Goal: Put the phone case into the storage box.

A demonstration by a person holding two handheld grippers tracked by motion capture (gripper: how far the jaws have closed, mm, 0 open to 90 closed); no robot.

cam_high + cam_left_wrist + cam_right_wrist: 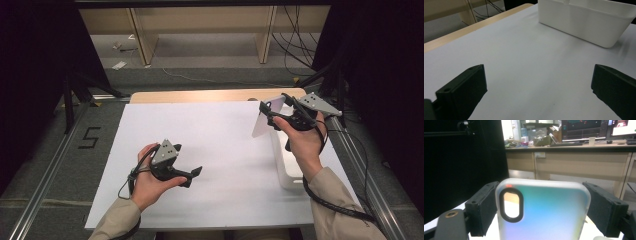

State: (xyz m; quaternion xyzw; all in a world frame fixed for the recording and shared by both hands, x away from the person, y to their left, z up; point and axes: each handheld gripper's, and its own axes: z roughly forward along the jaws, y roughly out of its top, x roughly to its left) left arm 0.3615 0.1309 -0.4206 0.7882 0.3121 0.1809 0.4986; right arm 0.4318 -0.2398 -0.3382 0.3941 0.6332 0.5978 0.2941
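Two grippers up: right gripper (pixel 274 111) clamps a phone case (pixel 543 211) by its edges, above the white bin (pixel 288 172). Left gripper (pixel 192 176) wide, empty. Risk: smooth case slipping, missing bin.

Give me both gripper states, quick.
Left gripper: open, nothing between its jaws.
Right gripper: shut on the phone case, held up above the table.

The left gripper (pixel 192 175) sits low in the left hand (pixel 145 182), its fingers (pixel 465 91) spread wide with nothing between them; the right gripper (pixel 270 107), raised, has its fingers (pixel 482 207) clamped on both edges of a phone case (pixel 544 212).
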